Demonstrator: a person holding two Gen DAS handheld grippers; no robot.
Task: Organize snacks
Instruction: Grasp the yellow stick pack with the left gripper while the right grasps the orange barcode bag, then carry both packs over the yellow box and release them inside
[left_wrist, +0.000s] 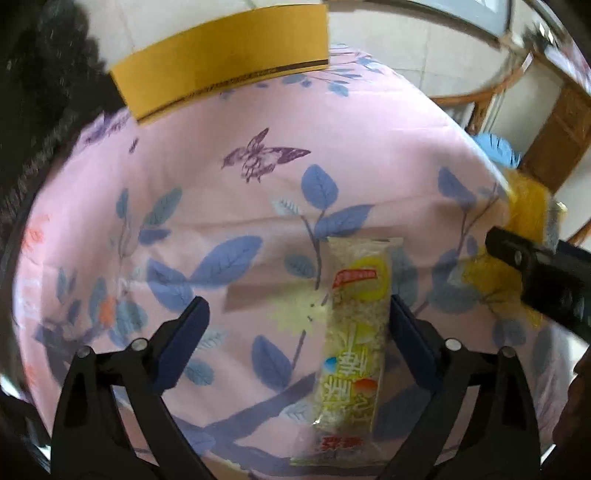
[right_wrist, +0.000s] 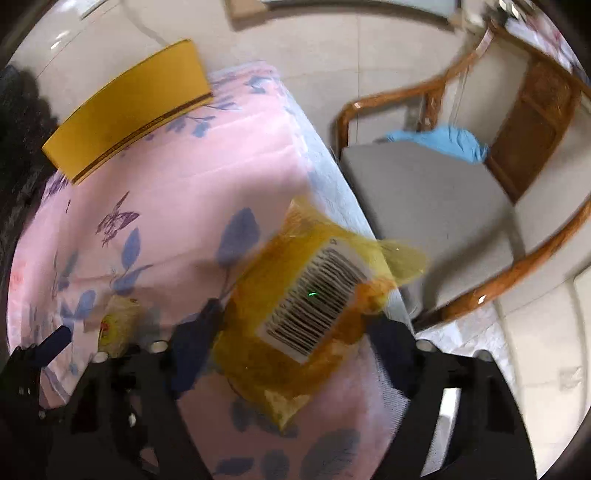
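Right tongs (right_wrist: 291, 325) straddle yellow snack bag (right_wrist: 295, 314), barcode up, on pink floral cloth (right_wrist: 177, 184).

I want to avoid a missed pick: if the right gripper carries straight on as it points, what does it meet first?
Probably the yellow snack bag, lying between the right gripper's jaws on the pink cloth.

Pink cloth (left_wrist: 177, 184) with blue leaves, purple butterfly print. Long snack packet (left_wrist: 352, 343) clear, pale yellow-green, red label. Second snack bag (right_wrist: 295, 306) translucent orange-yellow, white barcode sticker, black bars. Cardboard box (left_wrist: 221, 55) mustard-yellow. Gripper fingers (left_wrist: 184, 332) dark blue, black frames. Chair (right_wrist: 424, 192) brown wood, grey seat, blue cloth (right_wrist: 443, 142) on it.
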